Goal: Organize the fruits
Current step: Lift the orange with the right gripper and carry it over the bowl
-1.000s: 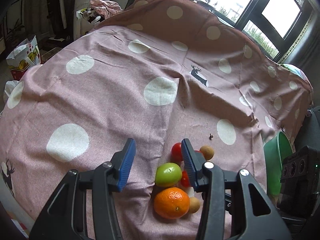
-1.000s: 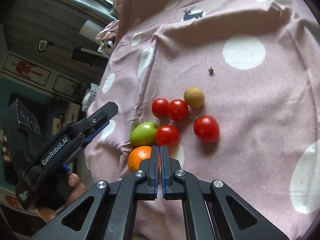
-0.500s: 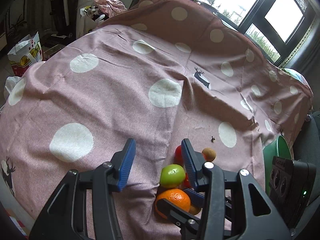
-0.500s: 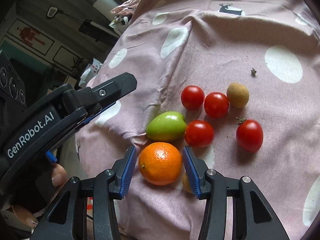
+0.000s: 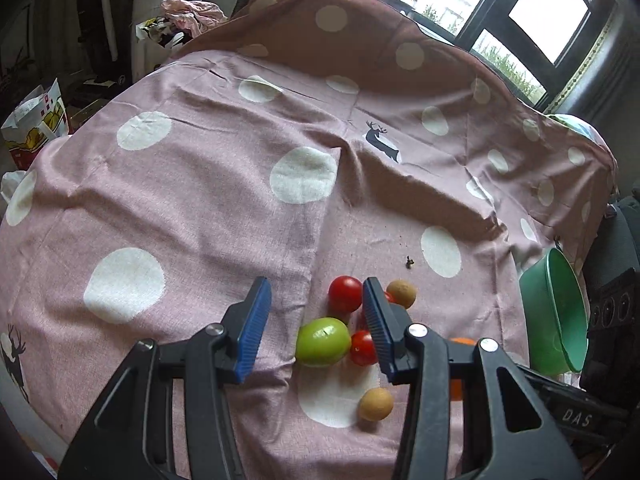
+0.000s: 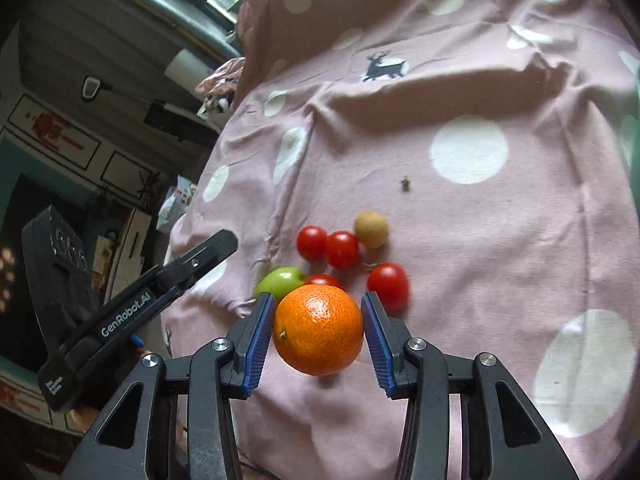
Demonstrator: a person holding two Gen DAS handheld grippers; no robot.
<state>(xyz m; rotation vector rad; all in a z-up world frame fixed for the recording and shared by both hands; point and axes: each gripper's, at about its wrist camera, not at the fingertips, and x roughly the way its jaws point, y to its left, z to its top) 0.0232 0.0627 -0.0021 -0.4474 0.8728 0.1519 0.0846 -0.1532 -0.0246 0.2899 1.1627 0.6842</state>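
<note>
The right gripper [image 6: 318,330] is closing on the orange [image 6: 318,329], which sits between its blue pads [image 6: 262,330] with both pads against its sides and appears clear of the cloth. Just beyond its tips lie the green apple [image 6: 280,281], four red tomatoes [image 6: 389,285] and a tan round fruit [image 6: 371,229], all close together. To the right of those tips the pink spotted cloth [image 6: 500,240] runs bare and wide; a small dark speck [image 6: 406,184] lies farther out.

The left gripper [image 5: 316,316] hangs with its jaws spread and nothing between the pads. The green apple [image 5: 322,342] lies just below and inside its right finger, a tomato [image 5: 345,293] beyond the tips, and a second tan fruit [image 5: 376,404] nearer the camera on a white spot. Left of this gripper the cloth [image 5: 180,208] is open and creased, falling away at its near and left edges. At the far right a green bowl [image 5: 560,320] stands tilted at the cloth's edge, next to the right gripper's body.

Past the cloth's far rise are dark-framed windows [image 5: 532,20]; to the left, a cluttered floor with a paper bag [image 5: 34,120].
</note>
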